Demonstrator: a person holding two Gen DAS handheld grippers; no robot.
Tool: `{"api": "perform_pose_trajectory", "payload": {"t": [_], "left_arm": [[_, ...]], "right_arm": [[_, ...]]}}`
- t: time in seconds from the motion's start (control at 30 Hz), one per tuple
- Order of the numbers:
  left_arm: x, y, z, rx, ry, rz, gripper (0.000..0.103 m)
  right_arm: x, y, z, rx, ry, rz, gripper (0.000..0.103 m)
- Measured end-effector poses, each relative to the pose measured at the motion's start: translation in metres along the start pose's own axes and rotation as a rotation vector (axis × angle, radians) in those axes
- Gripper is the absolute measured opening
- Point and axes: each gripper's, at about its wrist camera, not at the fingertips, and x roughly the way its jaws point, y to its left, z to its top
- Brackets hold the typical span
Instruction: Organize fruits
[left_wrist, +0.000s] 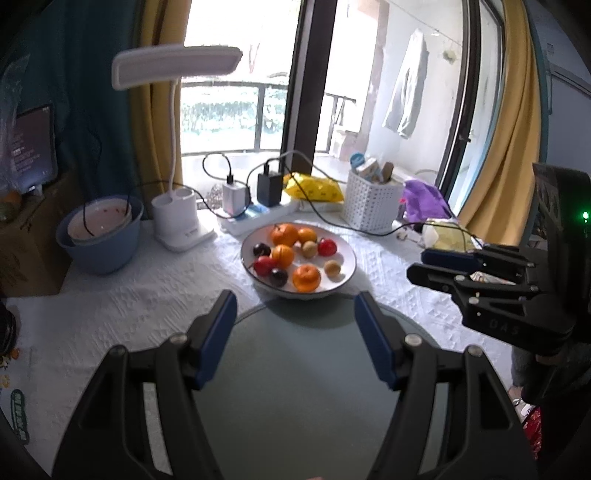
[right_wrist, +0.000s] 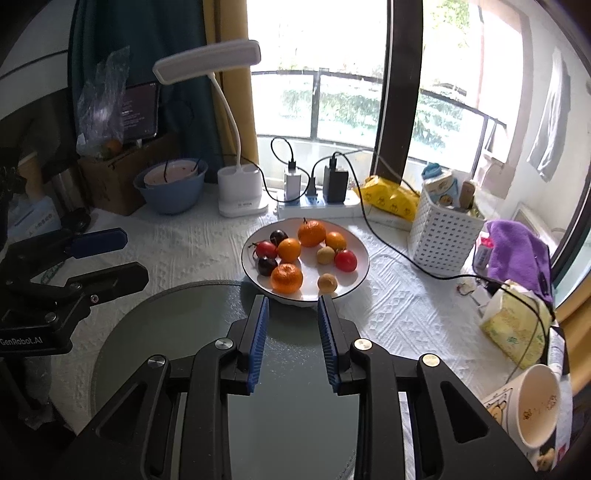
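White tablecloth (right_wrist: 192, 240) bore a grey round mat (right_wrist: 177, 314) and white plate (right_wrist: 360, 251) holding the fruits, both empty grippers above the mat, left gripper (left_wrist: 295, 306) spread, right gripper (right_wrist: 293, 299) at its narrowest; a hasty reach risked rolling a tangerine (right_wrist: 287, 277) off.

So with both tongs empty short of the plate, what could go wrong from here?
1. The fruits on the plate lie close together; tongs closing on one orange may nudge the dark cherry beside it.
2. A black cable runs on the cloth just right of the plate; the right tongs could snag it.
3. The round fruits may roll once set on the flat glass disc.
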Motion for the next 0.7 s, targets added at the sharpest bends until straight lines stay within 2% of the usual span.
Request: {"api": "perform_pose_trajectory", "payload": {"t": [0.1,0.13,0.33,0.37,0.47,0.53,0.6,0.63,0.67,0.7], "left_arm": [[-0.01,-0.003,0.003,0.005,-0.025,-0.003,0.068],[-0.015,-0.005,0.004,0.006,-0.037,-0.005,0.067],[-0.038,-0.014,0.009,0.026,-0.09,0.003,0.068],[-0.04,-0.015,0.01,0.026,-0.095,0.005,0.071],[-0.05,-0.017,0.012,0.026,-0.12,0.011,0.092],[-0.059,-0.017,0.014,0.026,-0.144,0.016,0.095],[-0.067,-0.018,0.016,0.028,-0.165,0.021,0.095],[-0.07,-0.019,0.017,0.029,-0.173,0.025,0.095],[-0.073,-0.019,0.018,0.029,-0.181,0.028,0.095],[-0.077,-0.019,0.018,0.028,-0.19,0.033,0.095]], "right_arm": [[-0.011,0.002,0.001,0.001,-0.02,-0.009,0.033],[-0.015,0.002,0.002,0.004,-0.028,-0.014,0.039],[-0.041,0.001,0.007,0.048,-0.073,-0.007,0.04],[-0.045,0.001,0.009,0.054,-0.08,-0.01,0.04],[-0.061,0.003,0.013,0.061,-0.113,-0.025,0.041],[-0.073,0.006,0.015,0.058,-0.138,-0.044,0.041],[-0.082,0.008,0.016,0.051,-0.155,-0.056,0.05],[-0.085,0.009,0.016,0.05,-0.161,-0.059,0.069],[-0.089,0.01,0.017,0.05,-0.169,-0.062,0.083],[-0.092,0.01,0.018,0.049,-0.178,-0.065,0.085]]}}
